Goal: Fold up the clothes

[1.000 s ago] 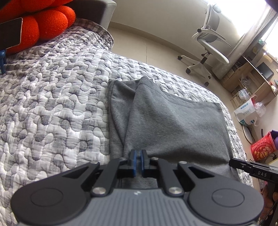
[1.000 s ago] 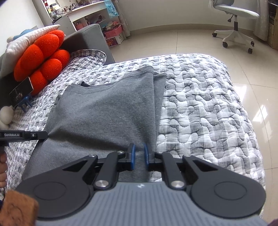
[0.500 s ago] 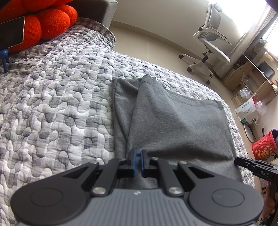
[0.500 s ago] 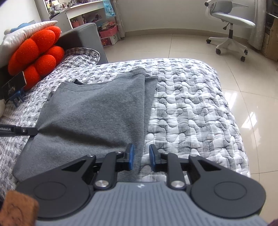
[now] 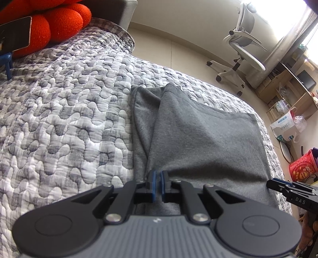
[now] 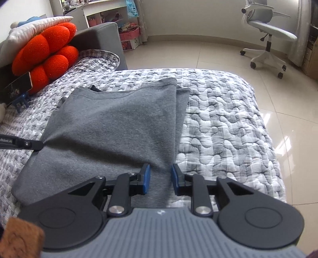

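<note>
Starting over on the left, there's an orange cushion (image 6: 45,57) propped at the head of the bed with a phone (image 6: 17,86) leaning on a little blue stand in front of it. The grey shirt (image 6: 111,127) lies flat on the grey-and-white quilt (image 6: 222,123), folded lengthwise, its long side running from the near edge of the bed away toward the floor beyond. The hem end with the stitched edge points away, and a narrower layer sticks out from under the top fold along one long side.

The left gripper (image 5: 157,183) has its blue pads nearly together with shirt fabric pinched between them at the near end, and you can see creases pulling toward that spot. The right gripper (image 6: 160,179) is spread wide, hovering over the shirt's near right corner, nothing caught in it.

View differences: the left camera catches a wooden desk (image 5: 294,89), plastic bags and a red box (image 5: 303,165) off to the right, plus the tip of the other tool. The right camera shows the white shelves (image 6: 103,13) behind the sofa arm instead. Both pick up the white office chair (image 6: 268,37) on the tile floor
</note>
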Demonstrator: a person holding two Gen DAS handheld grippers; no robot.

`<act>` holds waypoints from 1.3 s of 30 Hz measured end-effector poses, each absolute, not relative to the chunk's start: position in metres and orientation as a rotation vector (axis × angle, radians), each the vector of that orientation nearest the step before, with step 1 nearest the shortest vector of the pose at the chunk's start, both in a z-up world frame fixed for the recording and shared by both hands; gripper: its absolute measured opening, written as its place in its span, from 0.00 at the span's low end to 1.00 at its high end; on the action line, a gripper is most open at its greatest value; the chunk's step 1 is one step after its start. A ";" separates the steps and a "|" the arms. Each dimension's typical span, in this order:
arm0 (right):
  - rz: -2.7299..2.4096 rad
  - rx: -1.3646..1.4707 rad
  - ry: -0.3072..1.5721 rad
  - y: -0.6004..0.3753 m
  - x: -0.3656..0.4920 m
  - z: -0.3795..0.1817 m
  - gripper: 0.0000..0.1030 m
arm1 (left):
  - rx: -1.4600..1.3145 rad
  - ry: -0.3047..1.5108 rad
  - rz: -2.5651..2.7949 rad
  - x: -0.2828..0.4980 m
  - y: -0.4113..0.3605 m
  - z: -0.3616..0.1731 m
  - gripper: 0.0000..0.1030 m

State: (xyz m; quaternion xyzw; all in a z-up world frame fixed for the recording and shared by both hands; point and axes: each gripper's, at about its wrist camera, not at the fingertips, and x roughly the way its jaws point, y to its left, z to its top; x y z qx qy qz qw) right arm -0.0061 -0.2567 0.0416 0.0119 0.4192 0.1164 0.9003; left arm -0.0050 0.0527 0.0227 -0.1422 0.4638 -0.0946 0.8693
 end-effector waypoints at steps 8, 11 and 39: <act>0.354 -0.058 0.750 -0.236 -0.030 0.057 0.34 | -0.290 0.975 -0.194 -0.006 0.052 0.023 0.06; 0.404 -0.069 0.735 -0.230 -0.035 0.059 0.36 | -0.304 0.980 -0.195 -0.005 0.054 0.022 0.06; 0.825 -0.293 0.775 -0.147 -0.080 0.036 0.50 | -0.301 0.987 -0.195 -0.002 0.052 0.022 0.06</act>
